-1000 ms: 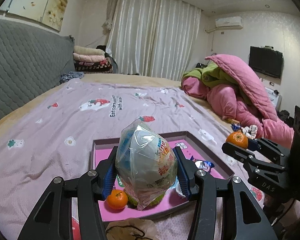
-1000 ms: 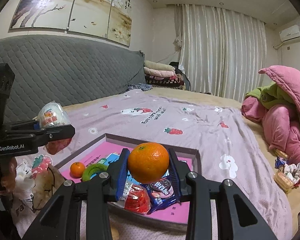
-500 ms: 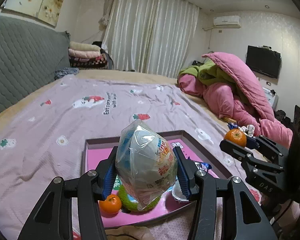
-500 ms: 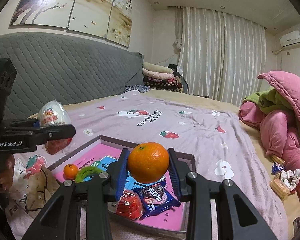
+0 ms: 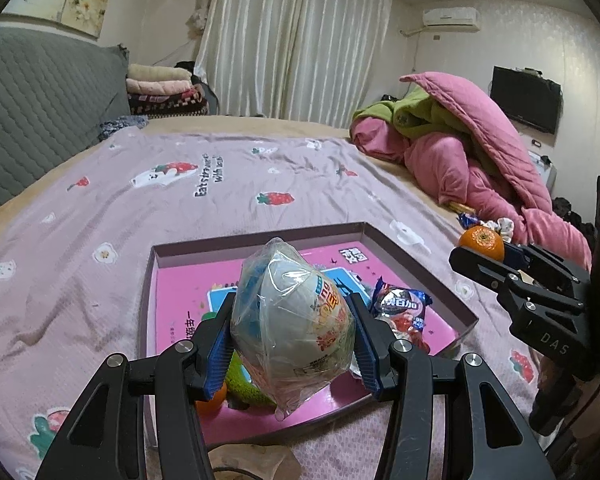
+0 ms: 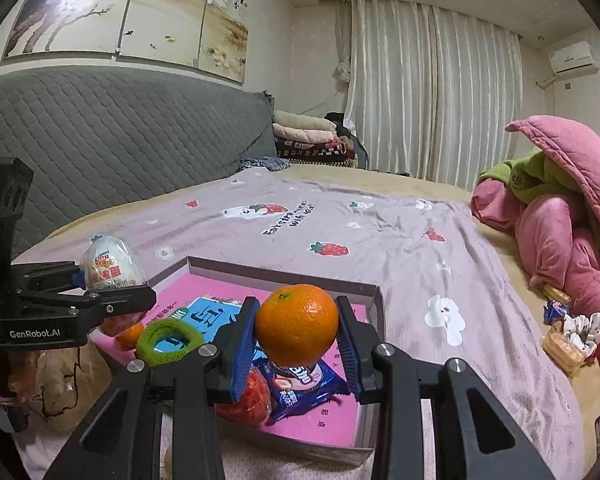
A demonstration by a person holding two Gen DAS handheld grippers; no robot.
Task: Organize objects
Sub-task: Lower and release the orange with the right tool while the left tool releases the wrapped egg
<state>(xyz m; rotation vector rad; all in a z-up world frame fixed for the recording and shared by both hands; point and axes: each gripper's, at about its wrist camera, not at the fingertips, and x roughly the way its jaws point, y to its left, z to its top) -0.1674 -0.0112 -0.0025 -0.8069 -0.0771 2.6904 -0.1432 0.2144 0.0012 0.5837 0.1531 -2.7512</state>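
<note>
The left gripper (image 5: 292, 344) has its jaws clamped on a bagged snack (image 5: 290, 320), a rounded pack in clear, crinkly wrap; the blue pads press its sides near the middle, which keeps the loose bag tail hanging free below the jaws instead of bunching between them. The right gripper (image 6: 296, 340) has its jaws closed on an orange (image 6: 297, 330), pinched across its widest part so the round fruit cannot roll out. Both loads hang above the near end of a shallow pink tray (image 5: 416, 256) lying on the bed (image 5: 220, 184), so each seems to be on its way into the tray. Under and just ahead of the left jaws lie a green hair tie (image 6: 168, 342) and a small orange (image 5: 212, 400); beneath the right jaws sit a blue Oreo packet (image 6: 300, 388) and a red wrapped snack (image 6: 252, 400). Free pink floor shows beyond both jaws, towards the far wall, the likeliest room for setting things down.
</note>
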